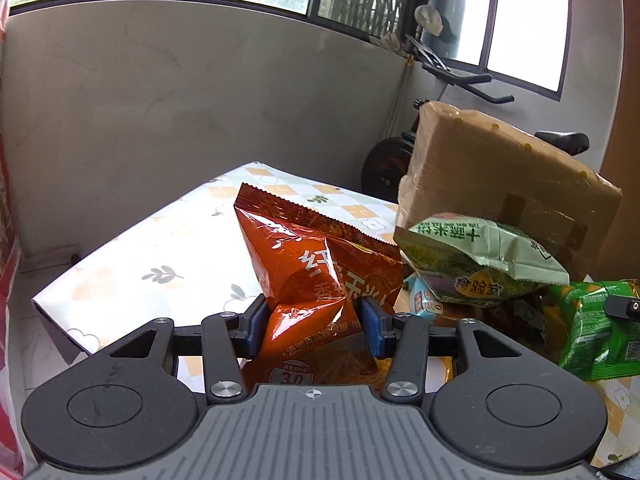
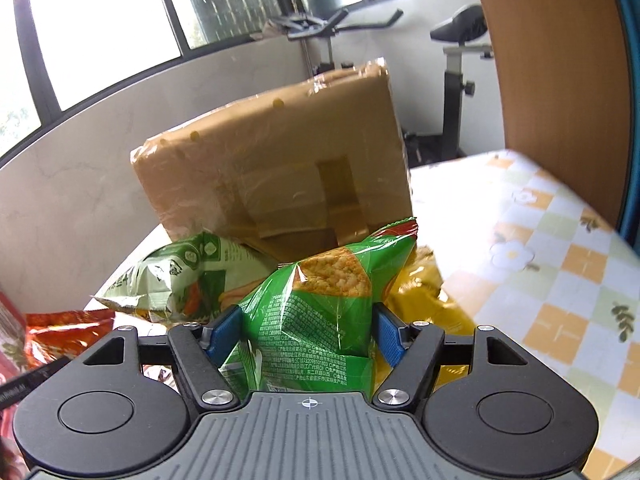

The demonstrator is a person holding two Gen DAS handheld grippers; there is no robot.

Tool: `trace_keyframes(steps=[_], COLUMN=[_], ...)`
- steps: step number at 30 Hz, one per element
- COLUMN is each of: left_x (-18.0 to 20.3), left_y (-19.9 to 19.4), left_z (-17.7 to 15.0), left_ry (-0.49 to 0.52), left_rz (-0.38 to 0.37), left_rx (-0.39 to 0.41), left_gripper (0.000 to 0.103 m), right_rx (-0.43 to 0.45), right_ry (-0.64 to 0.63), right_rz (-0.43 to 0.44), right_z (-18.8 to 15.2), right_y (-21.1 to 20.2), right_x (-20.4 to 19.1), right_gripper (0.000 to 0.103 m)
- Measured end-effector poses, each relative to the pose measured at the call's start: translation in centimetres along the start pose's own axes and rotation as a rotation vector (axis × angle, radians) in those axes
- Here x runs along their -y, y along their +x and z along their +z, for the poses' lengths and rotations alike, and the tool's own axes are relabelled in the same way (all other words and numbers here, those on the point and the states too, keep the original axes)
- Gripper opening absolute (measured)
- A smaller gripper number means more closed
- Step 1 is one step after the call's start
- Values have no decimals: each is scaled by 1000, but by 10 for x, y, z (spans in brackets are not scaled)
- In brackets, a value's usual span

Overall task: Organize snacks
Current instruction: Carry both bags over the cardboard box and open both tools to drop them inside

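Now each hand-held gripper pinches a snack bag: orange bag, green bag.

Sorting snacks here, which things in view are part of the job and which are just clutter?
Job:
- crinkled orange-red foil snack bag, in left gripper
- bright green plastic snack bag, in right gripper
- pale green snack packet
- yellow foil packet

Clutter:
- tape-wrapped brown cardboard box
- exercise bike

Glossy crinkled foil orange snack bag and green snack bag — film-wrapped matt cardboard box.
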State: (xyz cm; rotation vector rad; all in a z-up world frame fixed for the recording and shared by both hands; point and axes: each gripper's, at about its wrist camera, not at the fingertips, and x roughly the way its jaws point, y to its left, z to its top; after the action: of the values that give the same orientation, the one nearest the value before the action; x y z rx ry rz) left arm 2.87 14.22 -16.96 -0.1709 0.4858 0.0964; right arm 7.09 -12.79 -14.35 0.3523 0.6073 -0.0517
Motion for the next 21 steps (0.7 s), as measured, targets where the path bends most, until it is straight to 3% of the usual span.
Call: trace_keyframes(steps=[5, 10, 21], left_x=[-5, -1, 31], left_y=[-13, -26, -30], left_z=[9, 25, 78], left_ry=[5, 17, 88], left_rz=[59, 63, -72], left_rx=[59, 143, 215], left_gripper=[51, 51, 51], right_rx=[54, 123, 245], right_ry=[-28, -86, -143], right_rz=[7, 8, 17], right_z=[4, 9, 43], right_y=[-10, -22, -43], right_x=[-3, -9, -11], right_gripper=[66, 66, 66])
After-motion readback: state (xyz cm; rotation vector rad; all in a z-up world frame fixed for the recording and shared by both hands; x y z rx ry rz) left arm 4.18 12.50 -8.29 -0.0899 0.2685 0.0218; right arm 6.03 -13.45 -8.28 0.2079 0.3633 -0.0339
